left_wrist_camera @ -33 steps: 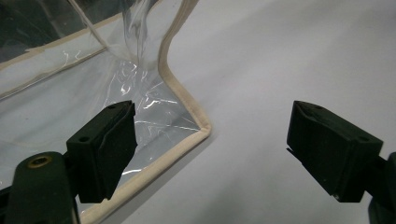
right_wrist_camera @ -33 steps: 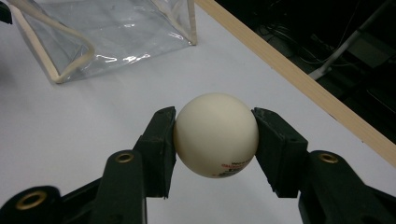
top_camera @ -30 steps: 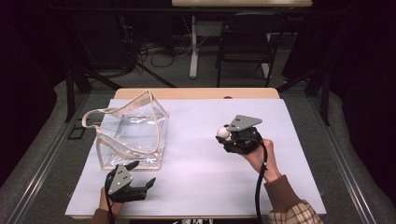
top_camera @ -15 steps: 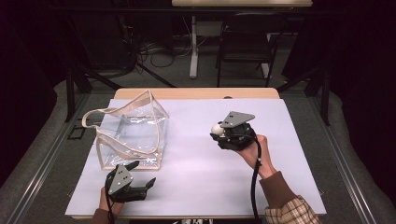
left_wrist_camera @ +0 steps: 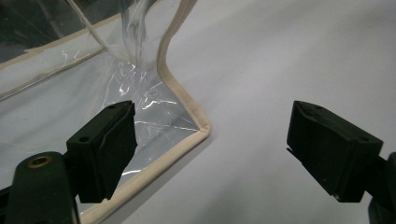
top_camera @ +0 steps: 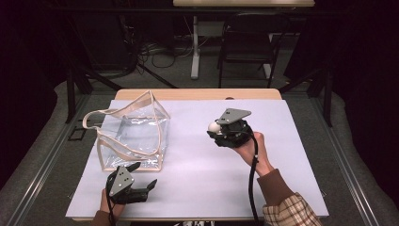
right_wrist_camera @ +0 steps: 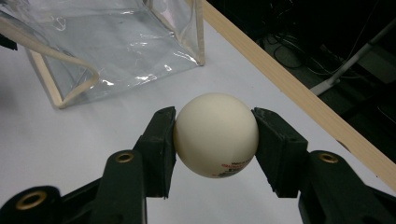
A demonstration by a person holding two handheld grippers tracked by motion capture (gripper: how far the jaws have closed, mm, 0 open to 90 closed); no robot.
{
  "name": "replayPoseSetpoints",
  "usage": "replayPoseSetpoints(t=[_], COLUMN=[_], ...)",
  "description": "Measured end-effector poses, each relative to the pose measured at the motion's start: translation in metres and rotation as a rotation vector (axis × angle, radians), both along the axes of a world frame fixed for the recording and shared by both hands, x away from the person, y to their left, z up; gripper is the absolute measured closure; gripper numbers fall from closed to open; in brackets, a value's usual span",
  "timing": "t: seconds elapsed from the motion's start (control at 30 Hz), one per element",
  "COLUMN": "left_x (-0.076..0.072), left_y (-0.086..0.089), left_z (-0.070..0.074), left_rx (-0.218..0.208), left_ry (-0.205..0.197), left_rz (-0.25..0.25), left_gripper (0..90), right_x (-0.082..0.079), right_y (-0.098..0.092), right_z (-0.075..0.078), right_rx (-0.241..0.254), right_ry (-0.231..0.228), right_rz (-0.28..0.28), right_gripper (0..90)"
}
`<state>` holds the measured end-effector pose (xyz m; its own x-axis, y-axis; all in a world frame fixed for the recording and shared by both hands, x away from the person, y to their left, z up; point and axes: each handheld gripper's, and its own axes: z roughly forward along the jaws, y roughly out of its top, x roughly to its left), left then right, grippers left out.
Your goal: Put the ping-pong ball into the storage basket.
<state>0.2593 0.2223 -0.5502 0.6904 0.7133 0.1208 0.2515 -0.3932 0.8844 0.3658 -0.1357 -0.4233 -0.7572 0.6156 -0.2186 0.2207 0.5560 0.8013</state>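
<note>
The right tool (top_camera: 220, 133) is raised above the white surface (top_camera: 197, 188), to the right of the clear plastic tote bag (top_camera: 134, 134), and its two jaws are clamped on a cream ping-pong ball (right_wrist_camera: 215, 134) with small red print low on its side. The bag stands upright with beige trim and a looped handle. The left tool (left_wrist_camera: 210, 154) sits low by the bag's near corner, its jaws spread wide with nothing between them, one jaw over the bag's trimmed bottom edge.
</note>
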Motion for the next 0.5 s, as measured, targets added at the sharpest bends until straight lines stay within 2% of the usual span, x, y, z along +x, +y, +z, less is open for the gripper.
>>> replayPoseSetpoints(t=[0.5], left_x=[0.0002], left_y=[-0.0003], left_z=[-0.0001], left_rx=[0.000], left_ry=[-0.001], left_rz=[0.000], left_gripper=[16.1], right_x=[0.0067], right_y=[0.0084], right_z=[0.0048], right_rx=[-0.003], right_ry=[0.004], right_rz=[0.017], right_gripper=[50.8])
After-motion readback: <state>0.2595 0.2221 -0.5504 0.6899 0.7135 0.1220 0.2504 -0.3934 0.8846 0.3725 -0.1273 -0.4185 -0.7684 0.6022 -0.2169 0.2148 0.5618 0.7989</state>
